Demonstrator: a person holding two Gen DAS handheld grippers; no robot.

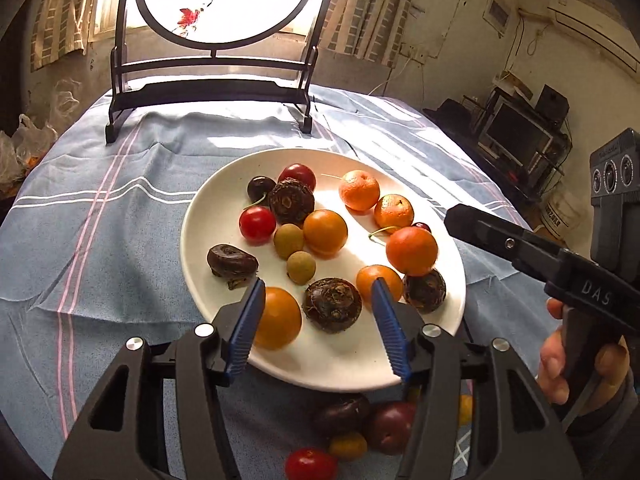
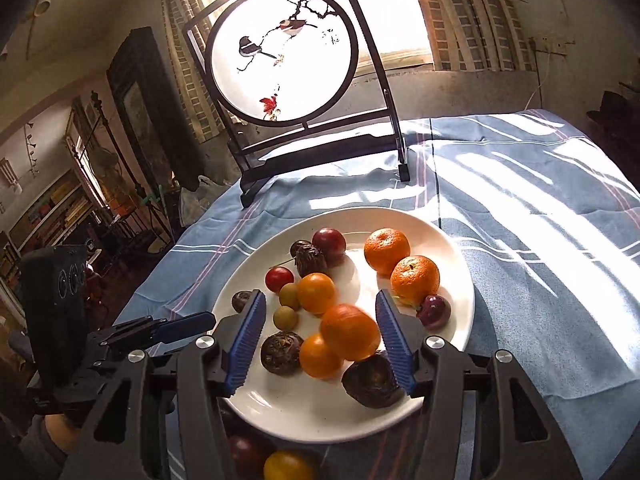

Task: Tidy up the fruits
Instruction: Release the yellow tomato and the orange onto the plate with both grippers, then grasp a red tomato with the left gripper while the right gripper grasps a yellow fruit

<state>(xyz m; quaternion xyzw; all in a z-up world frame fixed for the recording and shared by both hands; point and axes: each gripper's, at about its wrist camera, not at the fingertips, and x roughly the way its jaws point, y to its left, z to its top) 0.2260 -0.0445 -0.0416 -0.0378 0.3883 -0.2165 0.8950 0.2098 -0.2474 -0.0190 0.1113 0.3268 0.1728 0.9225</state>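
A: Two claws, left claw [image 1: 318, 300] and right claw [image 2: 320, 312], both released, nothing pinched between the blue pads. Both hang over the near rim of the white plate [image 1: 224, 200].

B: Where does the fruit sit?

A: Mostly on the plate, which rests on the blue striped cloth [image 1: 100, 208] near the middle of the worktop. Tangerines [image 2: 386, 250] toward the plate's far right, cherry-red fruits [image 1: 257, 221] and dark water chestnuts [image 1: 291, 200] toward its far left, small tan longans [image 1: 289, 241] at the centre.

B: And off the plate?

A: A few pieces lie on the cloth at the worktop's near edge, below the plate's rim: a red one [image 1: 310, 464], a yellow one [image 1: 348, 446], a dark plum [image 1: 388, 426]. One chestnut [image 1: 232, 260] rests against the plate's left rim.

B: Why the claws open there?

A: My reading: fruit goes in at the near rim, so jaws stand parted above it. One orange fruit [image 2: 350, 332] looks blurred in the right view, perhaps rolling. Loose pieces remain to gather.
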